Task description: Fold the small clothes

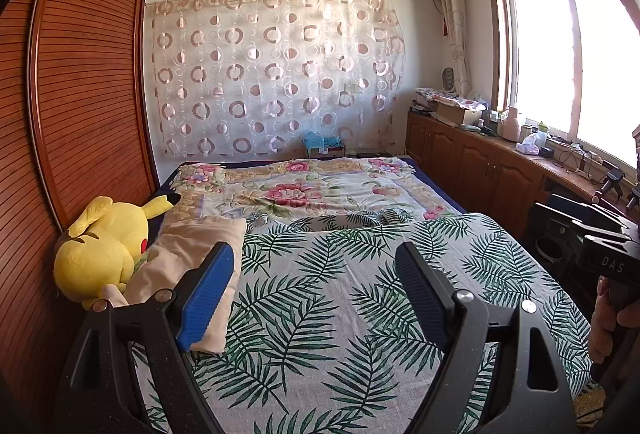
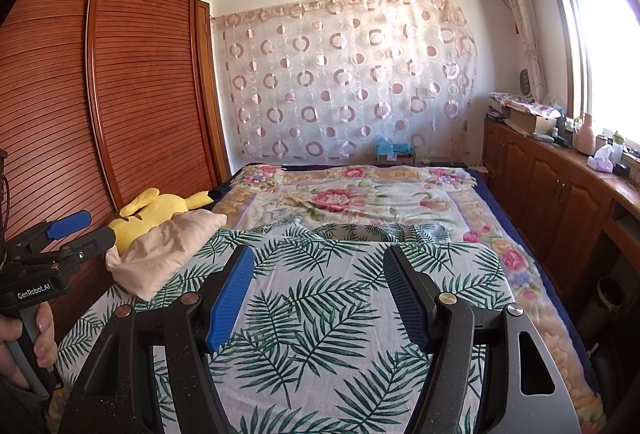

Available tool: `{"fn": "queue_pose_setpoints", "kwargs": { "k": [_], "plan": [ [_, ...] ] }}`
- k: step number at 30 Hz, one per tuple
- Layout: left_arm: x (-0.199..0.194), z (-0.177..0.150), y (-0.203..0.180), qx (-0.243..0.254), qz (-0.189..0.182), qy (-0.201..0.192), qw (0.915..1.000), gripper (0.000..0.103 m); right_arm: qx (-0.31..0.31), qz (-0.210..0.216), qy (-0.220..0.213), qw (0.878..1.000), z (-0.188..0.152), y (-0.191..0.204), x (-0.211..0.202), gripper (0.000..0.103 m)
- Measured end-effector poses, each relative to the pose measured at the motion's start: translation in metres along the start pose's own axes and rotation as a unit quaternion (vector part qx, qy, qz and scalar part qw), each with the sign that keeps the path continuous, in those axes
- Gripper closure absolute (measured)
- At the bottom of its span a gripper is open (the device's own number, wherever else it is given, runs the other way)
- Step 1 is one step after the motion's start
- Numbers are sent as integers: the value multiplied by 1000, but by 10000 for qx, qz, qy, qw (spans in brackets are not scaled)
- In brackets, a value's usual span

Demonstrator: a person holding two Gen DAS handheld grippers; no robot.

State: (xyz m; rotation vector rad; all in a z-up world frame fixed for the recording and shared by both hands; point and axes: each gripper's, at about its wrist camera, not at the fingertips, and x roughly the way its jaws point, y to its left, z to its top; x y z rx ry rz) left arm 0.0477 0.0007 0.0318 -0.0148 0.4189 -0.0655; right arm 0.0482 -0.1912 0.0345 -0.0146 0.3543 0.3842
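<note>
A leaf-print garment [image 1: 340, 298] [image 2: 320, 318] lies spread flat on the bed, its neck opening [image 1: 344, 222] [image 2: 360, 232] at the far edge. My left gripper [image 1: 316, 254] hovers over its near left part, open, with nothing between the blue pads [image 1: 208, 294]. My right gripper [image 2: 319, 258] hangs over the garment's middle, also open and holding nothing. In the right wrist view the left gripper [image 2: 102, 225] shows at the left edge, held by a person's hand [image 2: 28, 338]. A beige cloth bundle [image 1: 188, 250] [image 2: 160, 254] rests on the garment's far left corner.
A yellow plush toy [image 1: 104, 246] [image 2: 160, 207] lies against the slatted wooden wardrobe [image 1: 80, 93] on the left. A floral blanket [image 1: 304, 189] covers the bed beyond the garment. Wooden cabinets [image 2: 560, 201] with clutter on top run along the right under the window.
</note>
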Motion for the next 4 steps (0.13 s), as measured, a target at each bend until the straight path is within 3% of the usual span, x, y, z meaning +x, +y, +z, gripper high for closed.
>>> {"fn": "queue_pose_setpoints", "kwargs": {
  "k": [4],
  "plan": [
    [0,0,0,4,-1,-6,10000,19,-3,-2,-4,10000,0,0,0,34]
  ]
}}
